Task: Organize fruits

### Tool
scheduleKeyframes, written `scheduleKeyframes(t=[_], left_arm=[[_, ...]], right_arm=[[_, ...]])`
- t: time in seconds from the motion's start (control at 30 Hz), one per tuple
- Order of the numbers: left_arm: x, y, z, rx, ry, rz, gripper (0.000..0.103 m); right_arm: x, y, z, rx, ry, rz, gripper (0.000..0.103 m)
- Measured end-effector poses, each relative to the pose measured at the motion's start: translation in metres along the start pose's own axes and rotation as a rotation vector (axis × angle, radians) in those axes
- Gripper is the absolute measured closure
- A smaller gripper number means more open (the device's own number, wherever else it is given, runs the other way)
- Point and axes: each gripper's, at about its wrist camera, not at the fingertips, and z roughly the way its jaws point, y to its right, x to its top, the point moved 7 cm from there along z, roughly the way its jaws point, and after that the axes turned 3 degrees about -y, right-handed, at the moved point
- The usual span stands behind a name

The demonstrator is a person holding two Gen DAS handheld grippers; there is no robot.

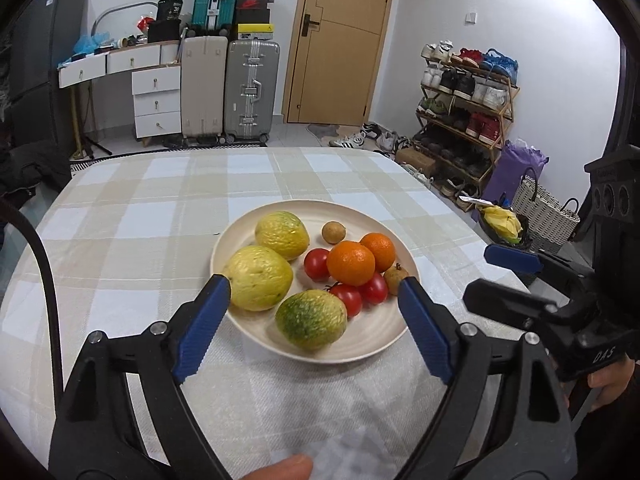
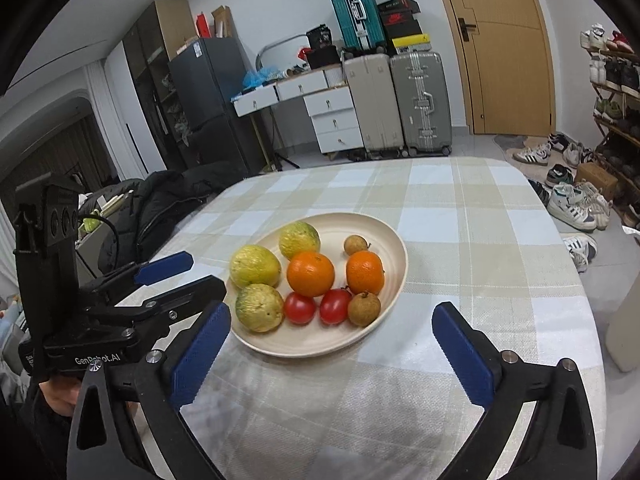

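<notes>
Sitting near the middle of the checked tablecloth (image 1: 120,216), the cream plate (image 1: 372,344) is carrying all the fruit. In the left wrist view the left gripper (image 1: 314,292) is hovering over the plate's near rim, its blue fingers (image 1: 202,328) spread wide and gripping nothing. Three yellow-green fruits (image 1: 311,319) are lying from 6 to 11 o'clock on the plate, two oranges (image 1: 351,263) toward 2 o'clock, three tomatoes (image 1: 317,264) in the centre, and two small brown fruits (image 1: 333,232) at 12 and 4 o'clock. This view alone is showing the shoe rack (image 1: 466,116) at 2 o'clock and the right gripper (image 1: 496,276) entering at 3 o'clock.

In the right wrist view the right gripper (image 2: 332,316) is likewise standing released, empty, with the plate (image 2: 396,256) ahead at 12 o'clock. Only here the left gripper (image 2: 188,276) is appearing from outside, at 9 o'clock, beside a dark jacket (image 2: 160,204) and a fridge (image 2: 208,88). Suitcases (image 2: 420,100) are standing behind the table.
</notes>
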Motion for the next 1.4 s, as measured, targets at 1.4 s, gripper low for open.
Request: scheduleKeyframes(t=[1.4], left_arm=[[-0.029,-0.03,-0.058,0.111,0.172,0.023,0.0]], right_arm=[[-0.02,-0.042,-0.013,-0.062,0.186,-0.141,0.0]])
